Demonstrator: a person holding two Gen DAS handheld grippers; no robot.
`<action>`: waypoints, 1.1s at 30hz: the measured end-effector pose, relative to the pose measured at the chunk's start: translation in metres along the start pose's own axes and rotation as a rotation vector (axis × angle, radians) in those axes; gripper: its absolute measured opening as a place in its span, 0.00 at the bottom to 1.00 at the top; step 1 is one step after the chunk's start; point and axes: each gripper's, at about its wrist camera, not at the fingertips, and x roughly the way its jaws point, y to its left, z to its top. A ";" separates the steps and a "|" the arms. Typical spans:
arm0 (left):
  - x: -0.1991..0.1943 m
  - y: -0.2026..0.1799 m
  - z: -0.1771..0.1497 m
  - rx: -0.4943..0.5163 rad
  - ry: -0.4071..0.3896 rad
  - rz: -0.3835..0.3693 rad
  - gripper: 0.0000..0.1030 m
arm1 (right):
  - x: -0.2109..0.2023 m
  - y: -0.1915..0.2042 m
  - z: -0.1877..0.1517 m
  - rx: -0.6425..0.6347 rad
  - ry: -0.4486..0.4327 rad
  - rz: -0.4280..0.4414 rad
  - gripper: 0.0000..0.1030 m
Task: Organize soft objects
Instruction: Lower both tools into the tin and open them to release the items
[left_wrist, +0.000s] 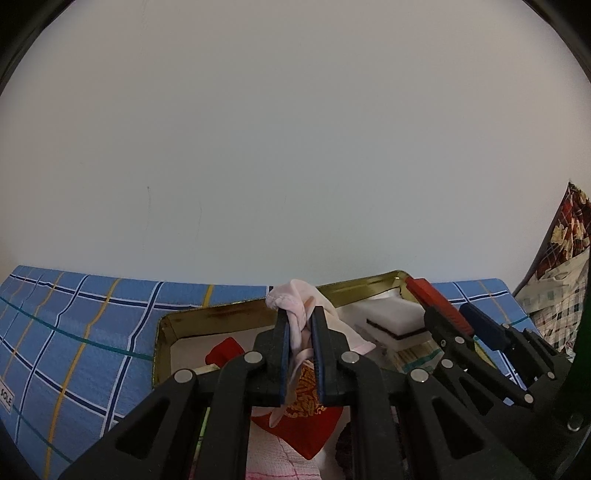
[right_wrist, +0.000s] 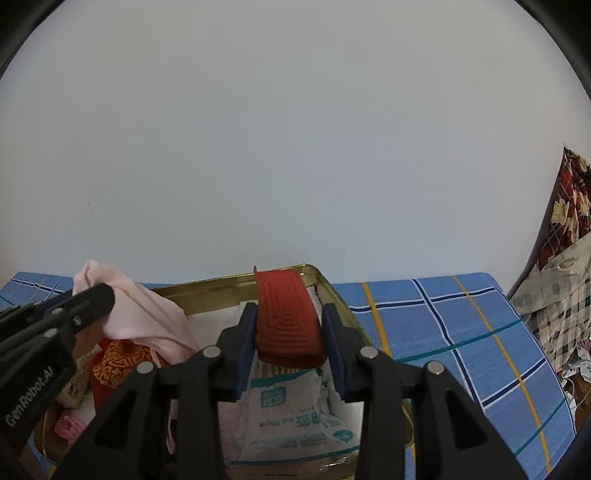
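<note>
**Left wrist view: both grippers loaded above the open tin**

Left wrist view shows a blue checked cloth (left_wrist: 85, 332) spread under a gold-walled tin (left_wrist: 221, 314), which already contains several soft items. Over it, the left gripper (left_wrist: 300, 332) has its fingers drawn close together and pinches a pale pink garment (left_wrist: 295, 302); the fabric bunches above the tips and trails down between the fingers toward a red embroidered pouch (left_wrist: 306, 406) lying in the tin. The right gripper (right_wrist: 290, 332) clamps a ribbed red silicone pad (right_wrist: 286, 317) by its side edges, above a printed plastic packet (right_wrist: 288, 410) that lies in the right part of the tin. A white foam block (left_wrist: 391, 314) lies toward the tin's far right corner.

The step in hand looks like placing: both pieces are held above the tin, not yet set down. The next move probably calls for lowering each into a free spot before letting go, keeping the pink fabric's loose tail inside the wall.

The tin's near rim and floor are hidden behind the gripper bodies. The packet's print is too small to read. A pink towel-like piece (left_wrist: 266, 458) at the bottom edge is cut off.
</note>
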 end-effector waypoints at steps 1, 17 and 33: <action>0.002 -0.001 -0.001 0.001 0.006 0.003 0.12 | 0.001 0.000 0.000 -0.002 0.003 0.002 0.34; 0.025 -0.001 -0.010 0.059 0.114 0.114 0.12 | 0.010 0.000 -0.002 -0.031 0.059 0.051 0.34; 0.010 0.007 -0.016 0.030 0.072 0.178 0.80 | -0.013 -0.026 -0.013 0.095 0.013 0.061 0.87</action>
